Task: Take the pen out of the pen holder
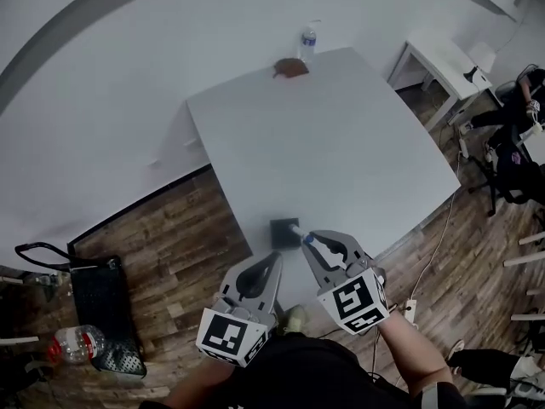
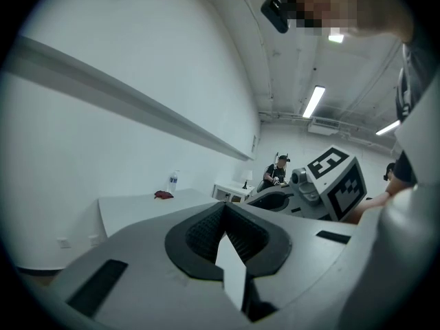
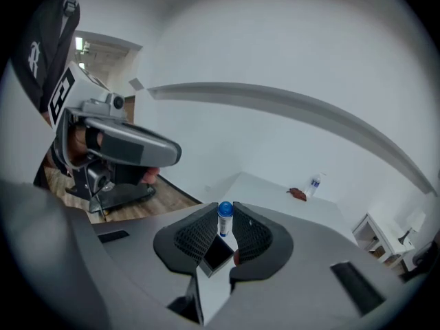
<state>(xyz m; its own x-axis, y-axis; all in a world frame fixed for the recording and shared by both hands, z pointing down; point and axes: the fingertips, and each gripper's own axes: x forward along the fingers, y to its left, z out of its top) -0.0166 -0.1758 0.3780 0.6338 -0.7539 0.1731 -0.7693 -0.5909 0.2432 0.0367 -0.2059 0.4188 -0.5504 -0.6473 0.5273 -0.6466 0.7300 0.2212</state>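
Observation:
A small dark square pen holder stands near the front edge of the white table. A white pen with a blue cap sticks up at the holder's right side, and my right gripper is shut on it. In the right gripper view the pen stands upright between the pads, with the holder just below it. I cannot tell whether the pen's lower end is still inside. My left gripper hangs just in front of the holder, shut and holding nothing.
At the table's far edge stand a water bottle and a brown object. A small white side table and a seated person are at the right. A black bag and a plastic bottle lie on the wooden floor, left.

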